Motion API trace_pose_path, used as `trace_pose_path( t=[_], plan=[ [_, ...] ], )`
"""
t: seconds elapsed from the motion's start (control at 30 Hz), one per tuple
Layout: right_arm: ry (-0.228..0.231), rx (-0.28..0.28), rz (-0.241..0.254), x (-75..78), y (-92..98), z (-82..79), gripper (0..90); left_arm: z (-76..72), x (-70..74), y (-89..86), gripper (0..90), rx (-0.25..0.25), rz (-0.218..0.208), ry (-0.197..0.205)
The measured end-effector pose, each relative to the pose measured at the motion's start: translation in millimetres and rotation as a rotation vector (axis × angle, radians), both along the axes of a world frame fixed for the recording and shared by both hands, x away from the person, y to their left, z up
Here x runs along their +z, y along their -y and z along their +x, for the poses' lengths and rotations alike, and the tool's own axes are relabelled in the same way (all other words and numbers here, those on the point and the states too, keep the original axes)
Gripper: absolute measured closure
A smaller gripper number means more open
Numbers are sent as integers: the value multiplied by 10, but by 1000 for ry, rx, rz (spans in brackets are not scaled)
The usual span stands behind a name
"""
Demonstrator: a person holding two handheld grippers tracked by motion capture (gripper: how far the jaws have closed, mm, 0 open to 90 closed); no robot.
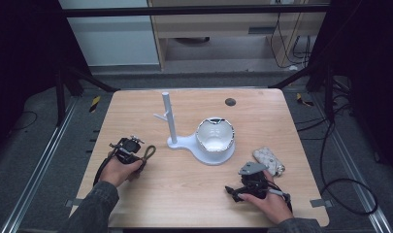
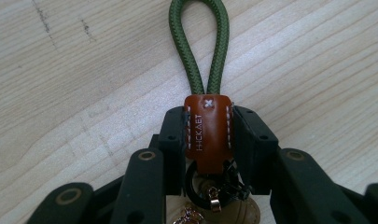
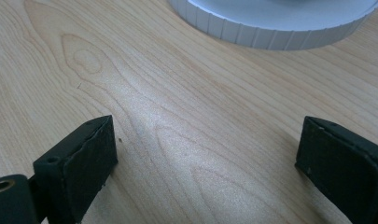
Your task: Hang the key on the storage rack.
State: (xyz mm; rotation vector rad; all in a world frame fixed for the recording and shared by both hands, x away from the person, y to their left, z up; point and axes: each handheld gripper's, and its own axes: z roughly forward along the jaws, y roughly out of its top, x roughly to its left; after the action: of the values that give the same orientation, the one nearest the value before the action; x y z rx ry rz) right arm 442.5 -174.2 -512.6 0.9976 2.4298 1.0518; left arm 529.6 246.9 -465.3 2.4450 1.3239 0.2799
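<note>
Brown leather tab of keychain [image 2: 207,133] pinched in left claw [image 2: 208,140] | right claw [image 3: 205,154] wide open, empty | lift level, carry green loop [image 1: 149,151] toward white stand [image 1: 171,121] at 1 o'clock

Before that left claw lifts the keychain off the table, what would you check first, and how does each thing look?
1. Left gripper clamped on the brown leather tab: ok.
2. Green cord loop free, lying on bare table: ok.
3. Metal rings under the tab unsnagged: cannot tell.
4. White stand upright with its pegs free: ok.
5. Right gripper open, holding nothing: ok.
6. Patterned pouch apart from the keychain: ok.
</note>
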Motion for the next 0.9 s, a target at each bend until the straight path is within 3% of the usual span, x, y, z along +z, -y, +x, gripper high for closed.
trace_pose_path(
  t=[0.23, 0.3, 0.47, 0.63, 0.9],
  plan=[
    [-1, 0, 0, 0, 0, -1, 51, -77, 72, -53, 654, -7, -39, 43],
    [0, 0, 0, 0, 0, -1, 51, -135, 137, -88, 654, -14, -61, 80],
    [0, 0, 0, 0, 0, 0, 50, -247, 217, -107, 654, -27, -86, 124],
    [0, 1, 0, 0, 0, -1, 50, -400, 369, -129, 655, -37, -133, 211],
    [0, 1, 0, 0, 0, 0, 50, -509, 496, -96, 656, -54, -181, 272]
  ],
)
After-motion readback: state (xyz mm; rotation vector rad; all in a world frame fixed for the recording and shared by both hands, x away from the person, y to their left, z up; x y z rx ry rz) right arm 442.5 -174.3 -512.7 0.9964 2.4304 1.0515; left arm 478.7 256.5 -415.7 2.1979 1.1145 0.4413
